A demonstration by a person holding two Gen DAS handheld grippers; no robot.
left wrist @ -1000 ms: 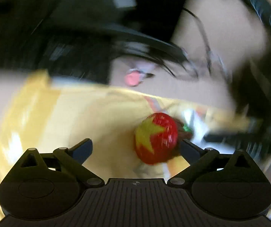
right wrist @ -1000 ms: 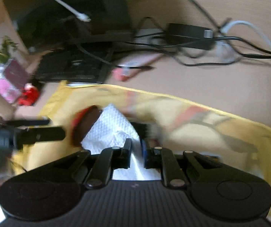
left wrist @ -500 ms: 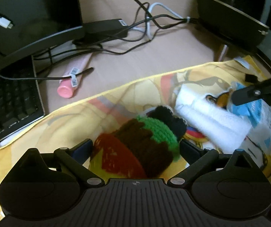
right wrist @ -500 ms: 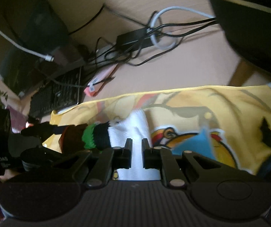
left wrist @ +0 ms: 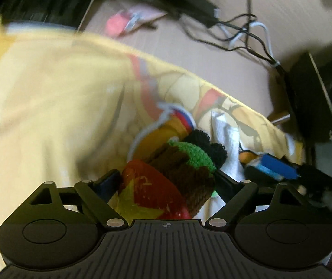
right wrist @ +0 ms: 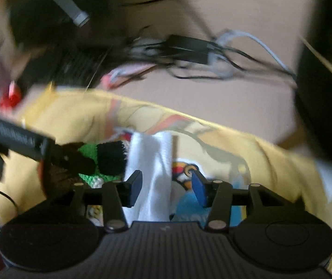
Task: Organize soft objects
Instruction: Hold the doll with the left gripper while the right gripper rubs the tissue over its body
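Your left tool (left wrist: pixel 166 181) closes around the crocheted toy (left wrist: pixel 173 181); your right tool (right wrist: pixel 167 186) spreads above the white cloth (right wrist: pixel 152 174), released.

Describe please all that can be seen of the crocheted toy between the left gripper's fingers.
The crocheted toy looks like soft yarn: a brown knitted body, a green band and two black tufts at its far end. A glossy red part with a yellow shape lies at its near side. It sits tilted between the closing jaws of the left gripper, over the yellow cloth, beside a white cloth.
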